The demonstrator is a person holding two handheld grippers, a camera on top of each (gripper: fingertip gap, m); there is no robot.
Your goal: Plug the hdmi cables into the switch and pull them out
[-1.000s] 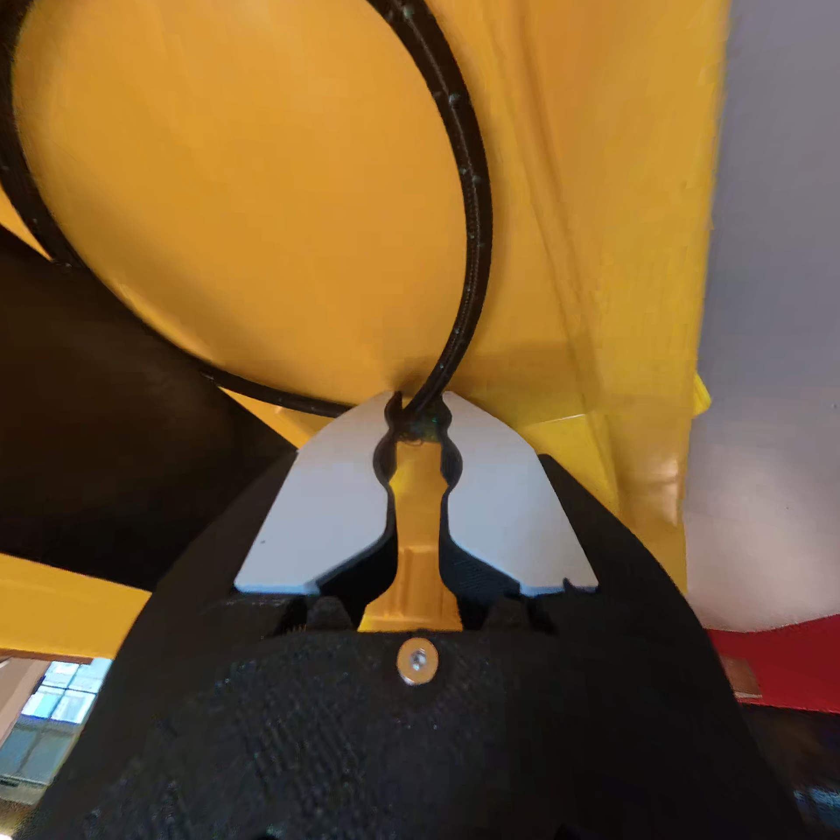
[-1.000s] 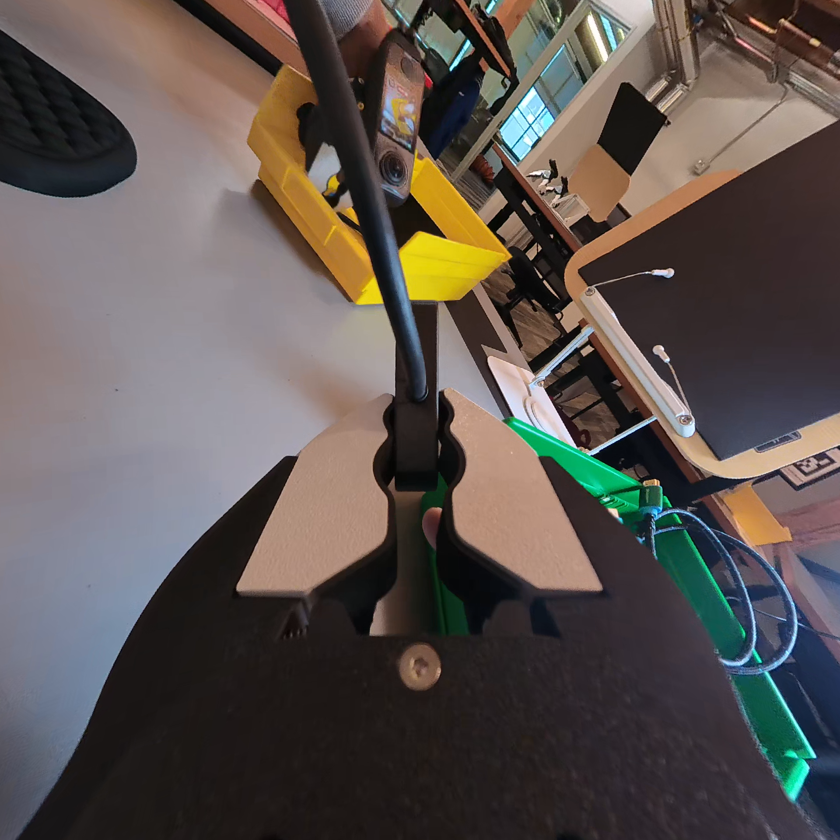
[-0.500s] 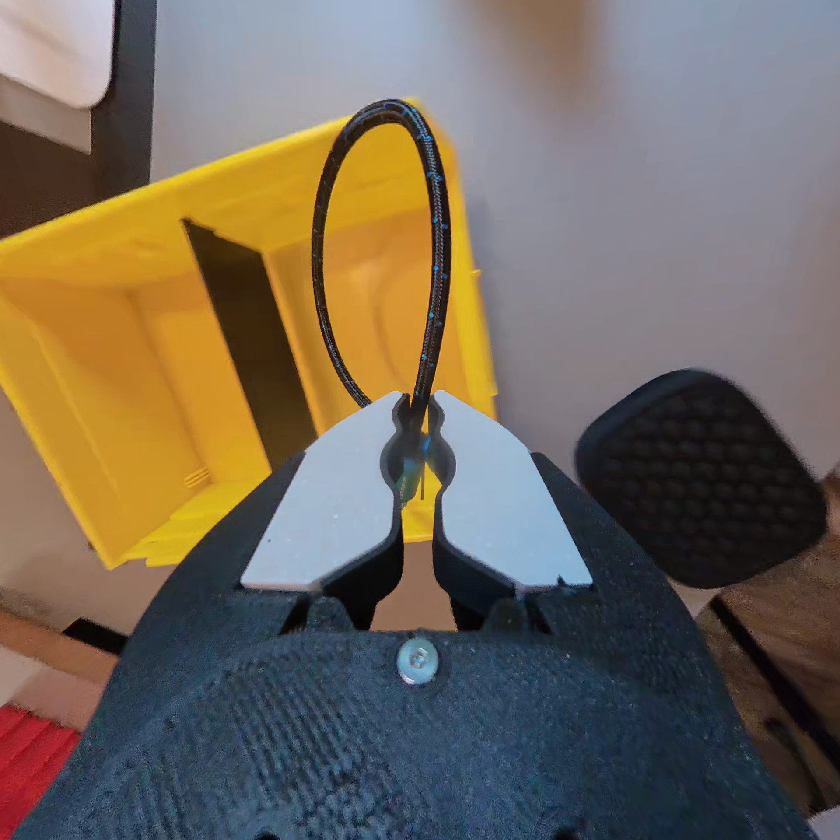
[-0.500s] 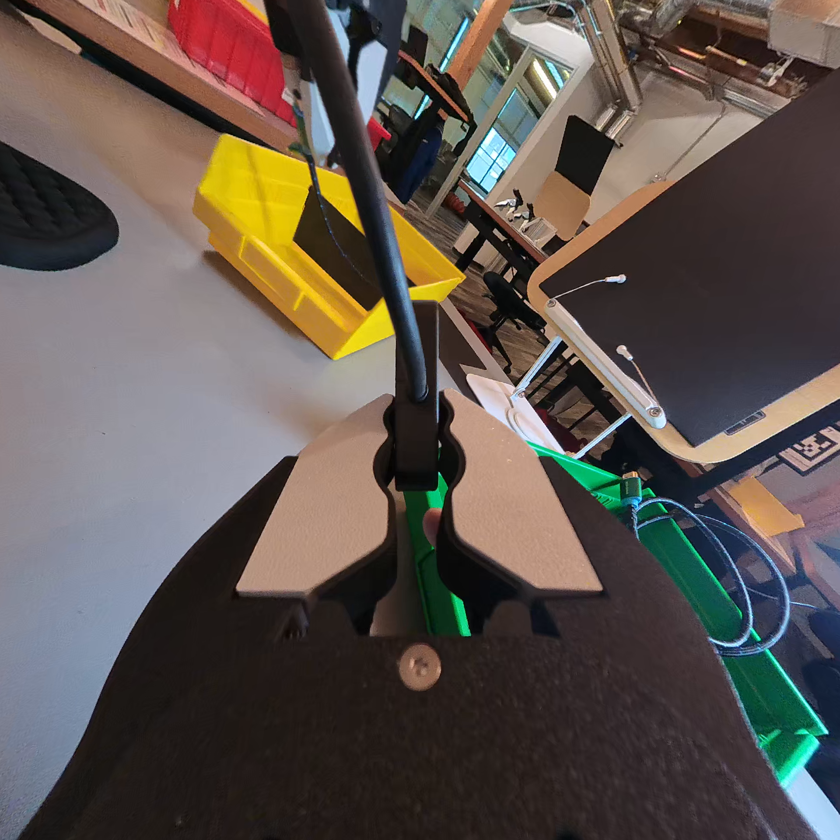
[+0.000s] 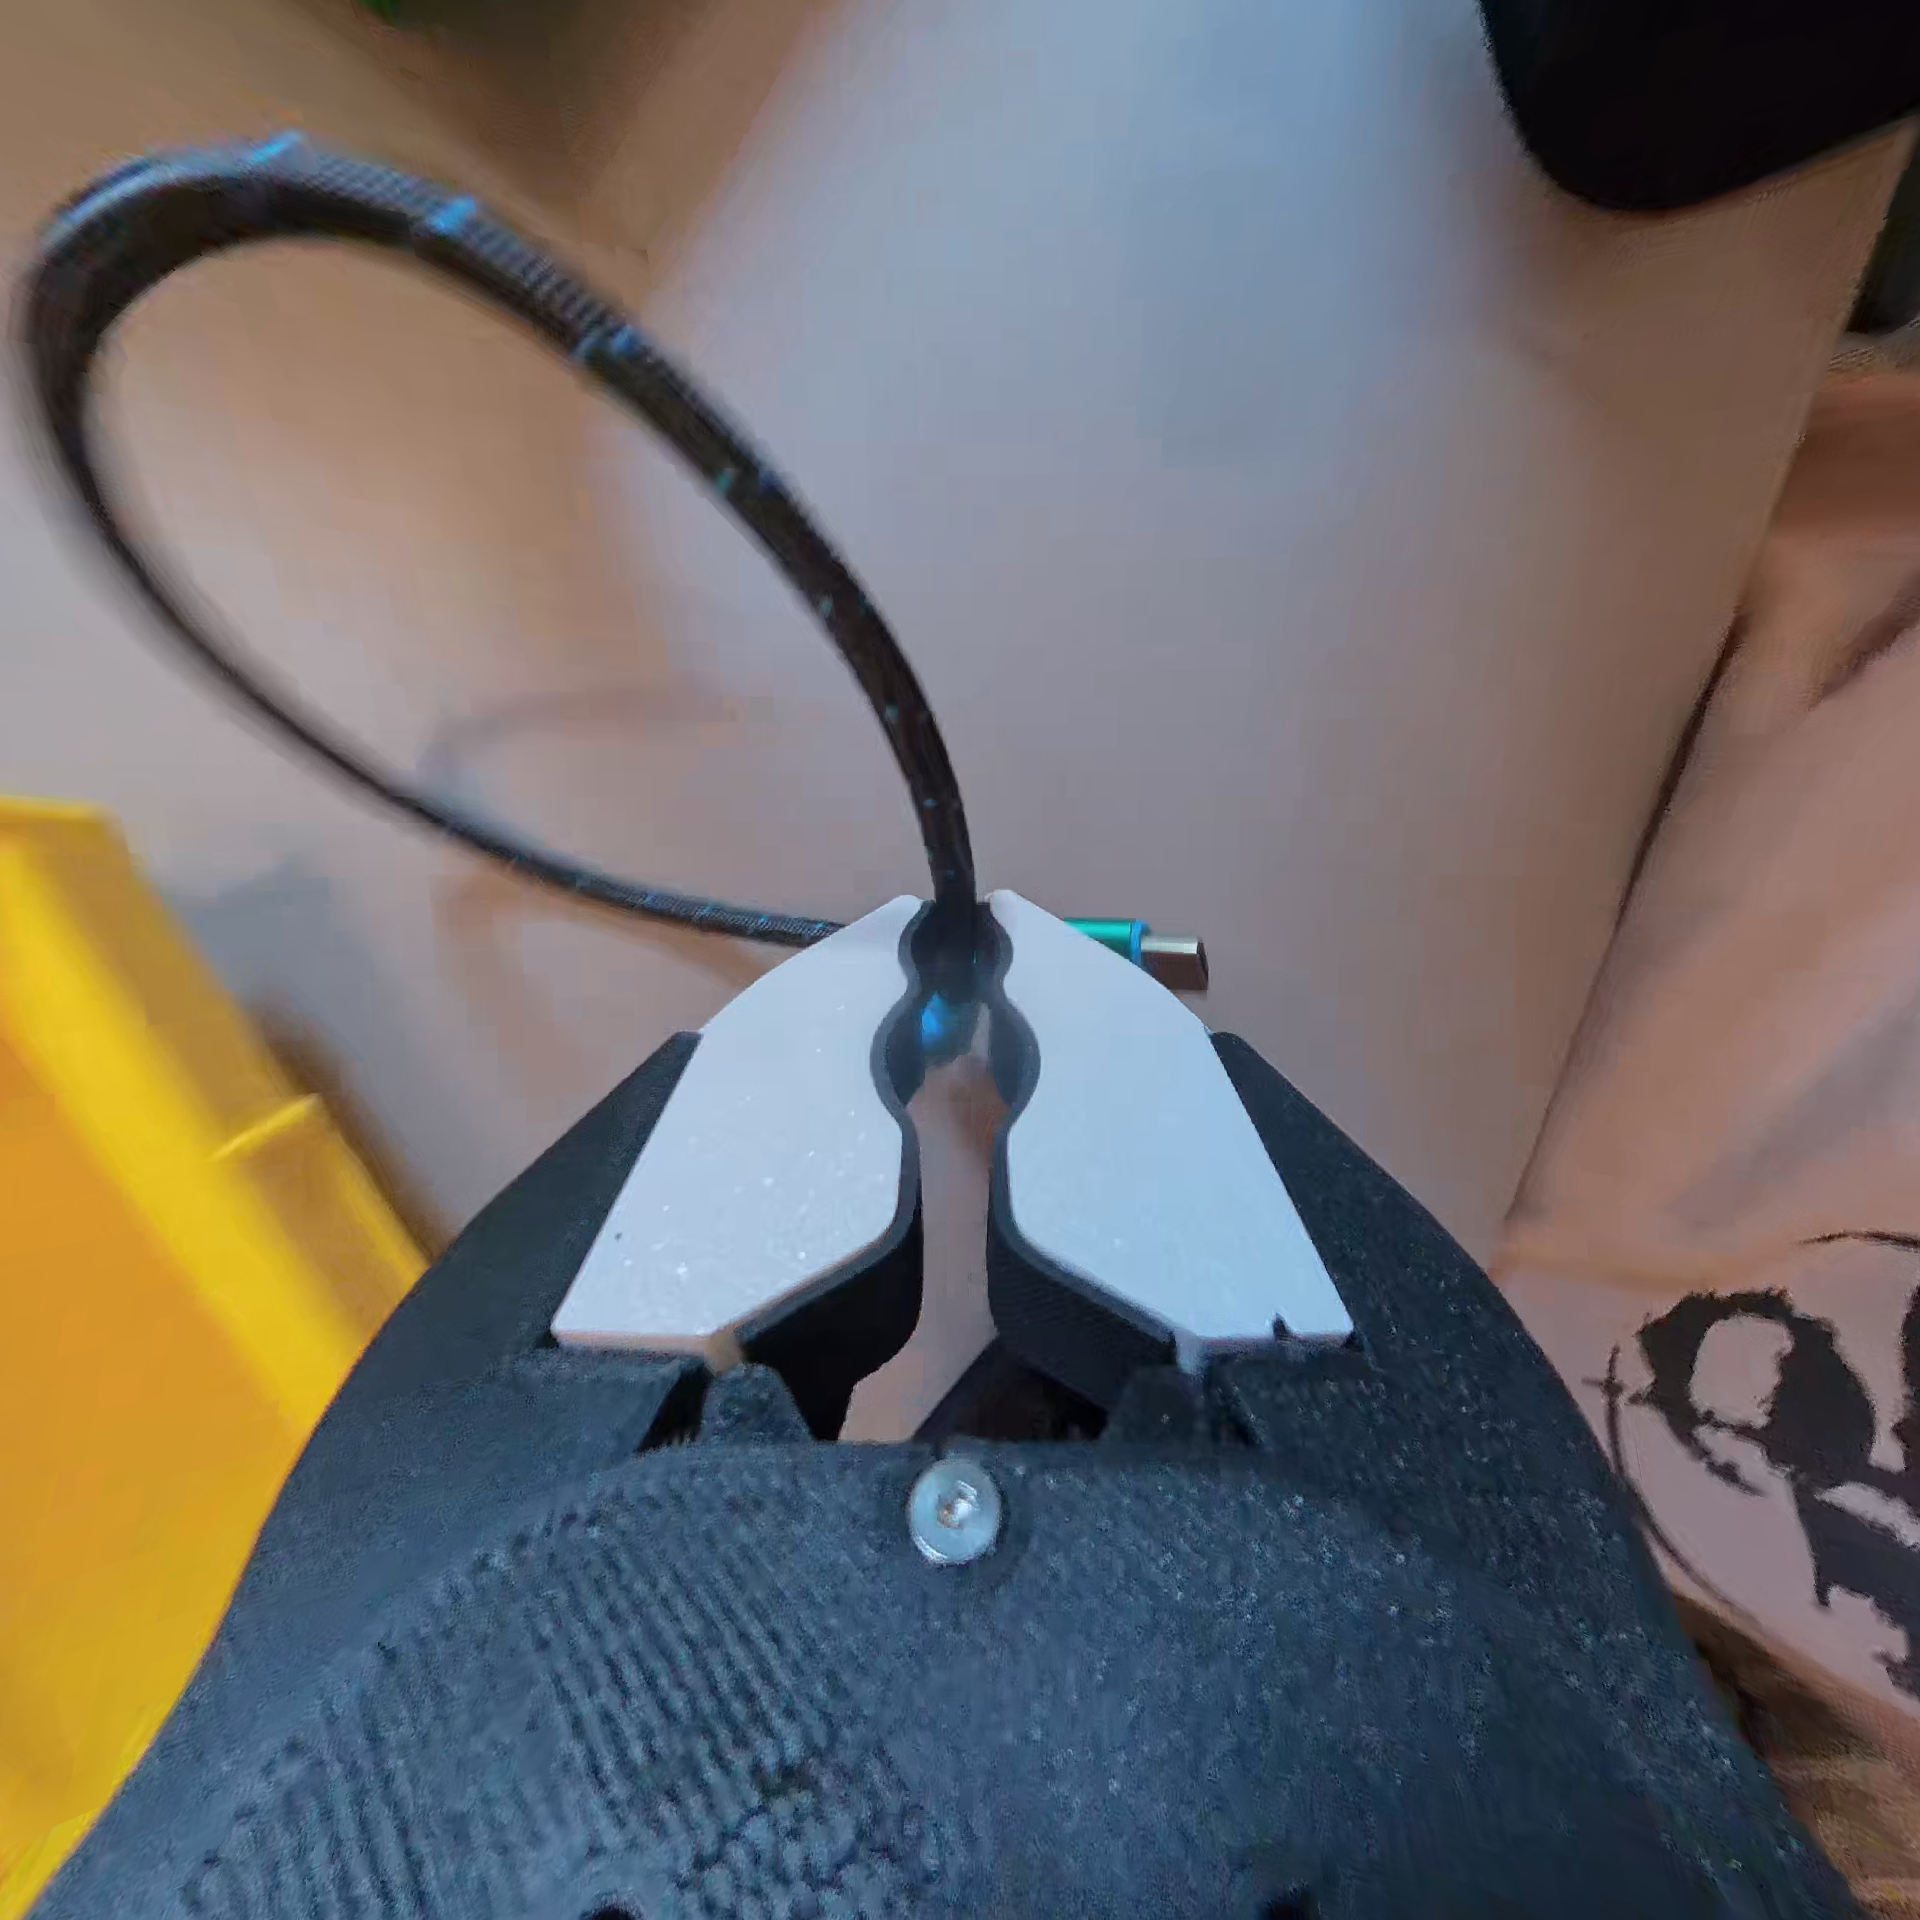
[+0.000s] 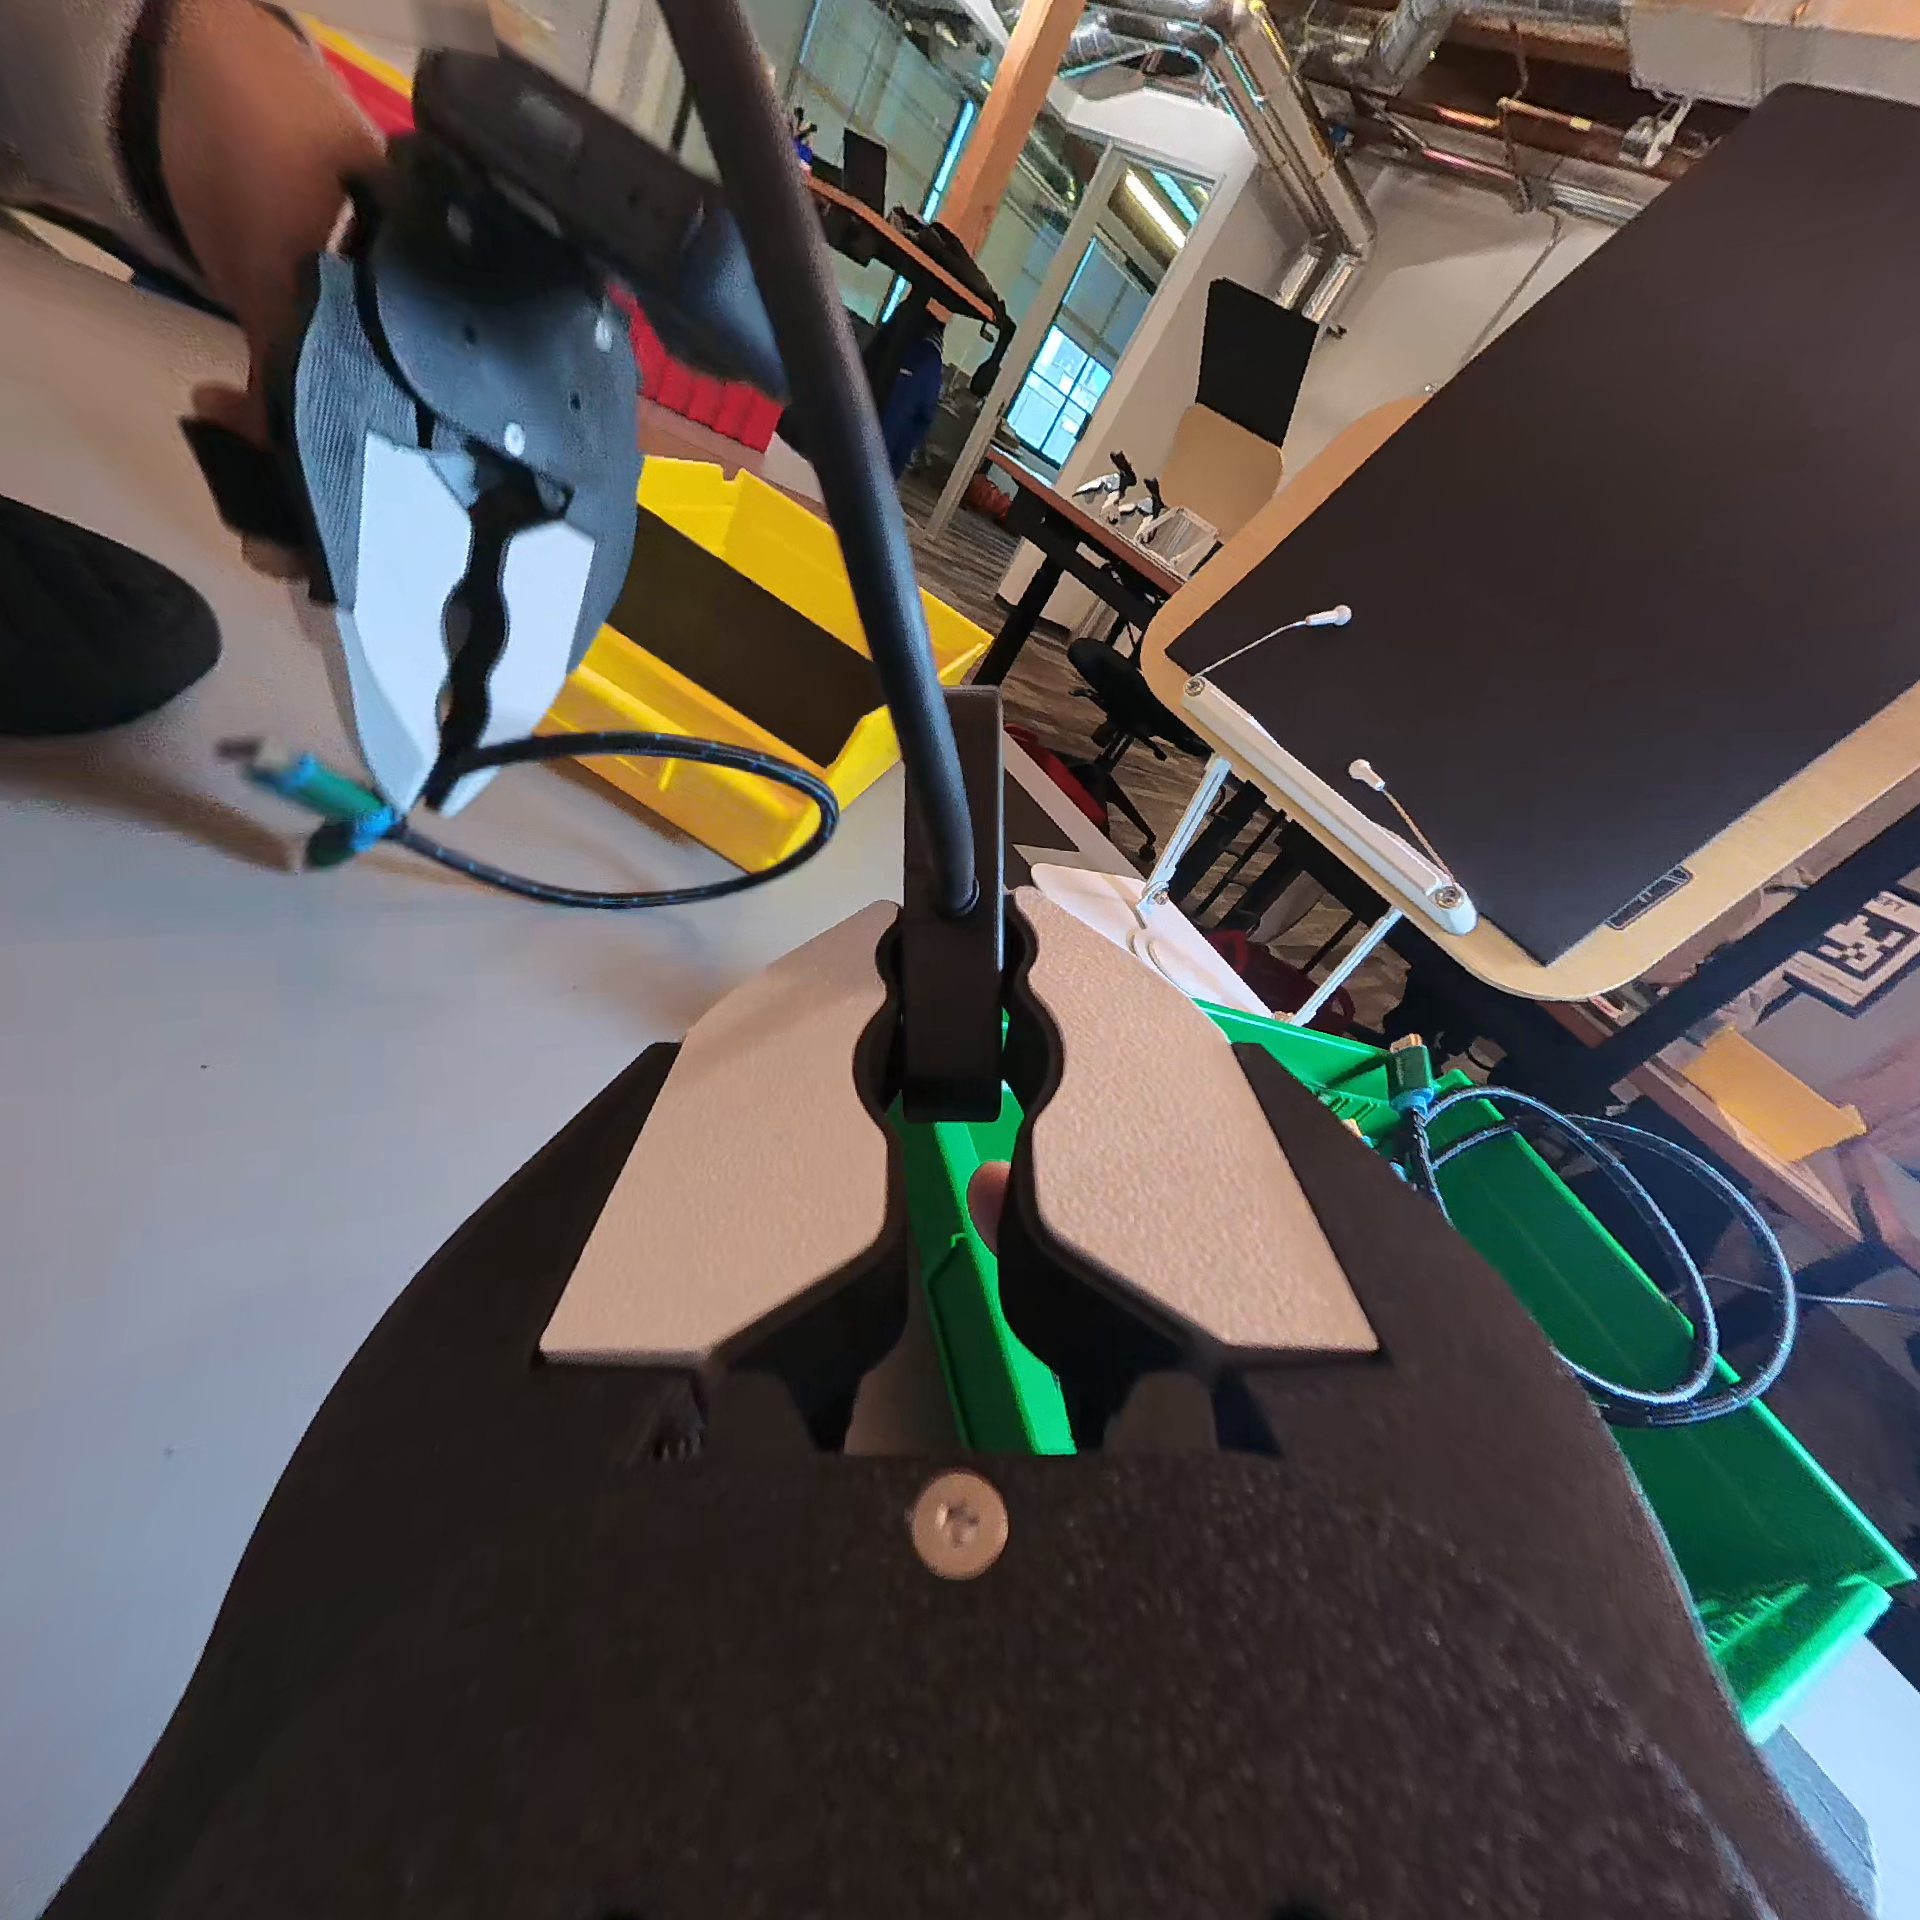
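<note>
A yellow bin point(image 6: 727, 665) stands on the grey surface point(image 6: 260, 1091). Left of it lies a black pad point(image 6: 83, 623); nearer, at the surface's right edge, a green bin point(image 6: 1662, 1455).

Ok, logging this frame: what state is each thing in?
left gripper: shut on braided cable
braided cable: looped, green plug free
right gripper: shut on black connector
black connector: upright, unplugged
yellow bin: on table
green bin: holds coiled cable
</note>
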